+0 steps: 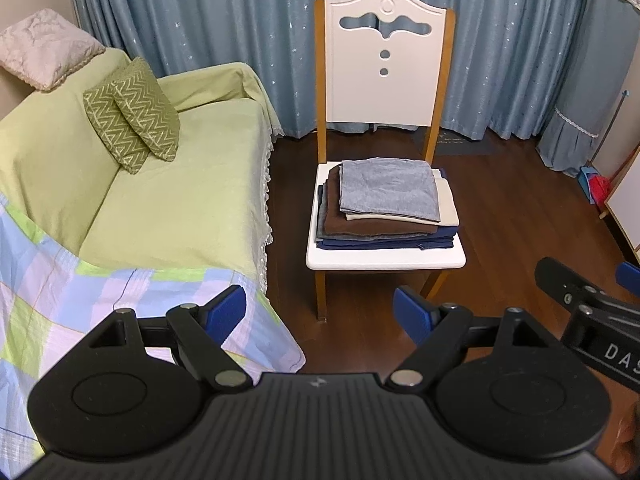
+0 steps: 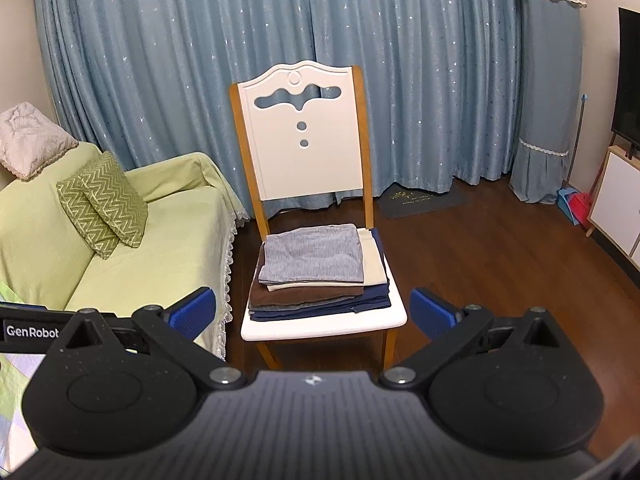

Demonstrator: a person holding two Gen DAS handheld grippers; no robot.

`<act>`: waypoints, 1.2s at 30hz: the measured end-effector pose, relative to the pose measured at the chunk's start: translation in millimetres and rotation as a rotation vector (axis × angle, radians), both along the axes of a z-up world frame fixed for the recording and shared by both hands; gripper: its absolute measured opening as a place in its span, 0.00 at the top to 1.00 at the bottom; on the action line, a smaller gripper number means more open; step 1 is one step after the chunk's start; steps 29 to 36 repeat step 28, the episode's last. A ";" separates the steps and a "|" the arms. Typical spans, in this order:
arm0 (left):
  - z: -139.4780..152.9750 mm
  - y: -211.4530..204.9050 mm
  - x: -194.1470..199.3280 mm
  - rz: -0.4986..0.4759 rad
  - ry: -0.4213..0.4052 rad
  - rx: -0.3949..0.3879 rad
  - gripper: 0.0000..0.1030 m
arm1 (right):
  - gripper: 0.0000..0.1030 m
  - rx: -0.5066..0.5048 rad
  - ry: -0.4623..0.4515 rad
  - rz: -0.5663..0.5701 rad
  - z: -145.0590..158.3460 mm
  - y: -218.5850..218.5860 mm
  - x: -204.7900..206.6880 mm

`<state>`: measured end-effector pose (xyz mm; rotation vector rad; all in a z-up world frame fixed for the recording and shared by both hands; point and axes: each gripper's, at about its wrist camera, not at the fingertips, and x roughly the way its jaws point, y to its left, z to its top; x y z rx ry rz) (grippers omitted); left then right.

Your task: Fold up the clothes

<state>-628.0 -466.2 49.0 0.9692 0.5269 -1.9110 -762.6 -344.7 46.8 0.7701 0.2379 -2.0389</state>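
Note:
A stack of folded clothes [image 1: 384, 204] lies on the seat of a white chair [image 1: 382, 80], with a grey-blue piece on top, then cream, brown and navy ones. It also shows in the right wrist view [image 2: 316, 268], on the same chair [image 2: 304, 160]. My left gripper [image 1: 320, 312] is open and empty, held in front of the chair and above the floor. My right gripper [image 2: 314, 312] is open and empty, also short of the chair. Part of the right gripper [image 1: 592, 312] shows at the right edge of the left wrist view.
A sofa with a green cover [image 1: 168, 200] stands left of the chair, with two green zigzag cushions [image 1: 132, 116] and a pale pillow [image 1: 44, 48]. A checked pastel sheet [image 1: 60, 308] lies at lower left. Blue curtains [image 2: 320, 40] hang behind. A white cabinet [image 2: 616, 200] stands at right on the dark wood floor [image 2: 500, 264].

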 end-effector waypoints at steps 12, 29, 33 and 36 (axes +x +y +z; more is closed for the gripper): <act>-5.3 -19.0 -24.8 0.010 -0.017 0.017 0.20 | 0.01 0.062 0.017 0.014 -6.0 -24.1 -24.4; -14.1 -56.1 -42.0 0.047 -0.043 0.001 0.20 | 0.01 0.100 0.019 0.057 -12.4 -77.6 -58.6; -14.1 -56.1 -42.0 0.047 -0.043 0.001 0.20 | 0.01 0.100 0.019 0.057 -12.4 -77.6 -58.6; -14.1 -56.1 -42.0 0.047 -0.043 0.001 0.20 | 0.01 0.100 0.019 0.057 -12.4 -77.6 -58.6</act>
